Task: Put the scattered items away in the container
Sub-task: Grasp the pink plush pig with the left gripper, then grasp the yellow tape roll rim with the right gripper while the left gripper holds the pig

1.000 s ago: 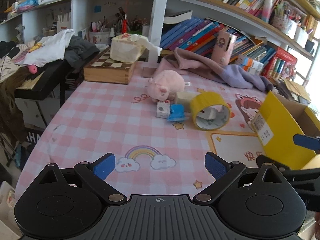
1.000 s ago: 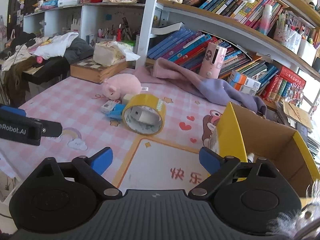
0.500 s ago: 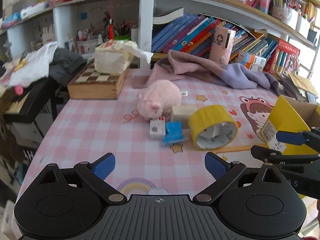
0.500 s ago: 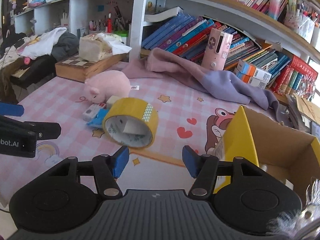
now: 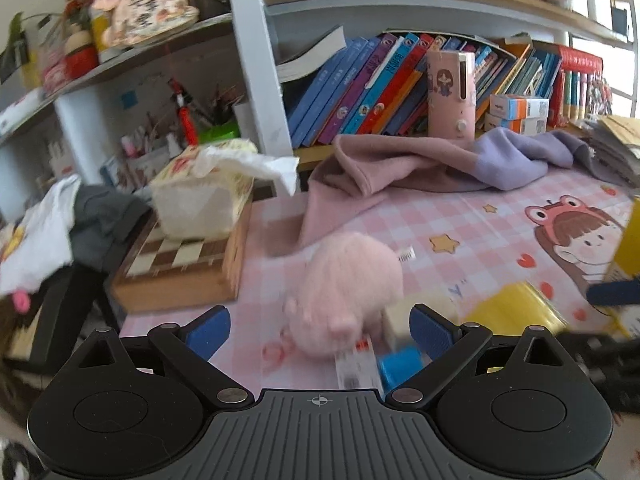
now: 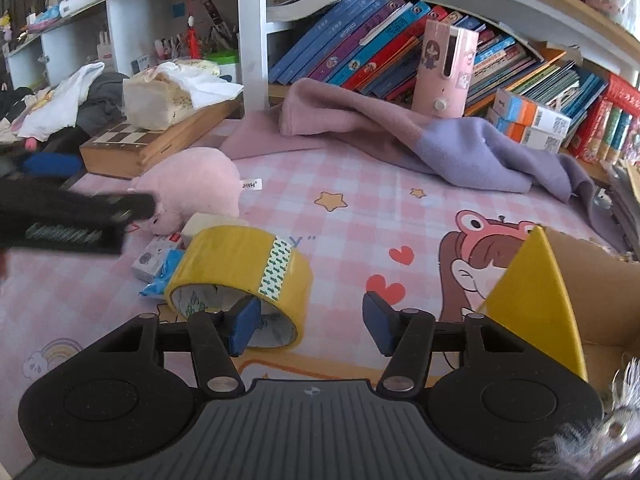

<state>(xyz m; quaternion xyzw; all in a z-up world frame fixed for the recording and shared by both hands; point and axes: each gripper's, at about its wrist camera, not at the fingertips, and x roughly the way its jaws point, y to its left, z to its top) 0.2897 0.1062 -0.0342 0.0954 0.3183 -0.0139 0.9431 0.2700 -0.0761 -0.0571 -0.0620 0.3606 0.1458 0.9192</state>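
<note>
The left gripper (image 5: 320, 326) has closed in on the pink plush pig (image 5: 346, 286) at frame centre, jaws wide and empty. The right gripper (image 6: 308, 322), partly narrowed, now straddles the yellow tape roll's (image 6: 240, 264) rim, unclamped. The cardboard box (image 6: 560, 300) waits lower right.

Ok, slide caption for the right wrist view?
Open right gripper nearing yellow tape roll, beside the yellow cardboard box.

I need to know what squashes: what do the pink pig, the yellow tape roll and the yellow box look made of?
Pink pig: soft plush, fuzzy matte pile, sewn tag. Yellow tape roll: glossy plastic tape, probably on a cardboard core. Yellow box: cardboard, yellow outside, raw brown inside.
</note>
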